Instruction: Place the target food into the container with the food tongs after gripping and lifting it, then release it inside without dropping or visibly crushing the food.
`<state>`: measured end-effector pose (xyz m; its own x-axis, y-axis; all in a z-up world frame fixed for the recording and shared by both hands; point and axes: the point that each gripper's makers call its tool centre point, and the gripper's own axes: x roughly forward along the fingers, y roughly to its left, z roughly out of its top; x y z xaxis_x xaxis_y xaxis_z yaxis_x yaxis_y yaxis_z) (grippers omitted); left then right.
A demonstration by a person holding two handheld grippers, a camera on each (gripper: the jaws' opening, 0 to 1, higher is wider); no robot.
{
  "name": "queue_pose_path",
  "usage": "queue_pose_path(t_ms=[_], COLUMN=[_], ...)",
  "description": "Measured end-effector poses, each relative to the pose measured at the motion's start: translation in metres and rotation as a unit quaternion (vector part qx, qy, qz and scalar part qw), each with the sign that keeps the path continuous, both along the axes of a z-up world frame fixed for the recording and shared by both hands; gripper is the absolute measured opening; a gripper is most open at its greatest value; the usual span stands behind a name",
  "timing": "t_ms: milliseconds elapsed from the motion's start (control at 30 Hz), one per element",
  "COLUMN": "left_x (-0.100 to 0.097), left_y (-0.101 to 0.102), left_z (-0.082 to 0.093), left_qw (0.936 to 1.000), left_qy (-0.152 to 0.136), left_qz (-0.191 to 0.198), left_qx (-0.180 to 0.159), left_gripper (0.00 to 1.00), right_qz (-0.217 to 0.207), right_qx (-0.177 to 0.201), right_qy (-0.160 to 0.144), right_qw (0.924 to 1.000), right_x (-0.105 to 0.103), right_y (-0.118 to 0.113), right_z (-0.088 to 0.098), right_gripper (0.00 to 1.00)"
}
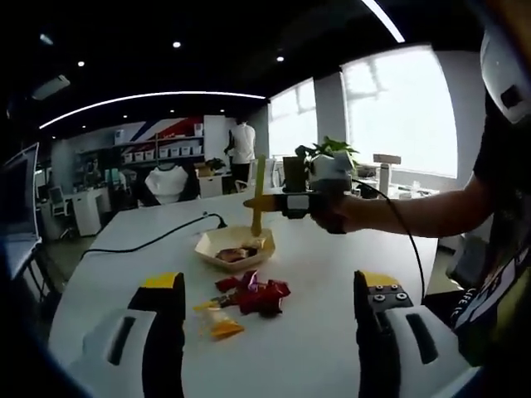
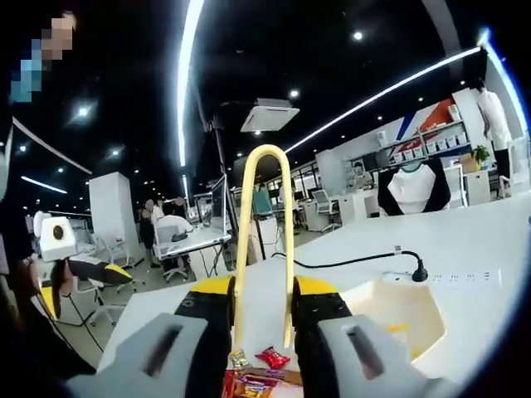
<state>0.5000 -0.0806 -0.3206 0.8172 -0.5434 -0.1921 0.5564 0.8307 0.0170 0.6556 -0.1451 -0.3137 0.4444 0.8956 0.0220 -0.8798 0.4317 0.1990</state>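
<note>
A white table [image 1: 332, 274] is seen in the left gripper view, with the left gripper [image 1: 270, 311] at the bottom of the frame — its two black, yellow-tipped jaws are spread wide with nothing between them. Between the jaws, at about 12 o'clock from the gripper, a small pile of red-wrapped snacks [image 1: 257, 294] is lying loose on the table, and a yellow-wrapped snack [image 1: 222, 327] is set just beside it at about 8 o'clock. Farther up the table, at 12 o'clock from the pile, a shallow cream container [image 1: 234, 247] is sitting with a few snack pieces already inside.

The right gripper [image 1: 299, 203] comes in from 3 o'clock, held by a person's hand [image 1: 340, 211], and the yellow food tongs [image 1: 257, 195] are clamped in it. The tongs are held roughly upright, with the lower ends reaching down to the container at its far rim. Whether a snack is caught between the tips can't be made out.

In the right gripper view, the right gripper's jaws are pressed in on the two arms of the tongs, whose looped end stands up at 12 o'clock. Wrapped snacks are visible down at 6 o'clock between the jaws, and the container sits at about 4 o'clock, near a white power strip [image 2: 465, 278] with a black cable [image 2: 348, 261] trailing off across the table.
</note>
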Motion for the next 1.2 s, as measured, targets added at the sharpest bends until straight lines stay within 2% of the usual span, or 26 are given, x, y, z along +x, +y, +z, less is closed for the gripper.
queue_pose_path(t_ms=[100, 333, 600, 967, 1033, 1200], left_x=[0.002, 0.004, 0.003, 0.002, 0.002, 0.003], left_y=[0.004, 0.011, 0.011, 0.009, 0.009, 0.011], left_z=[0.001, 0.0, -0.004, -0.009, -0.009, -0.009], left_qw=[0.9999, 0.9998, 0.9998, 0.9999, 0.9999, 0.9998], left_qy=[-0.004, -0.004, 0.001, 0.008, 0.009, 0.01], left_qz=[0.01, 0.022, 0.018, 0.012, 0.012, 0.015], left_qx=[0.002, 0.002, 0.003, 0.001, 0.002, 0.002], left_gripper=[1.0, 1.0, 1.0, 1.0, 0.99, 0.99], right_qz=[0.007, 0.02, 0.044, 0.044, 0.043, 0.043], right_qx=[-0.009, -0.022, -0.053, -0.072, -0.078, -0.069], right_qy=[0.002, 0.001, 0.01, 0.018, 0.004, 0.001], right_qw=[0.9999, 0.9995, 0.9976, 0.9962, 0.996, 0.9967], right_x=[-0.008, -0.022, -0.04, -0.05, -0.051, -0.052], right_y=[0.005, 0.014, 0.03, 0.037, 0.036, 0.034], right_z=[-0.007, -0.02, -0.048, -0.075, -0.079, -0.085], right_gripper=[0.24, 0.24, 0.24, 0.24, 0.23, 0.21])
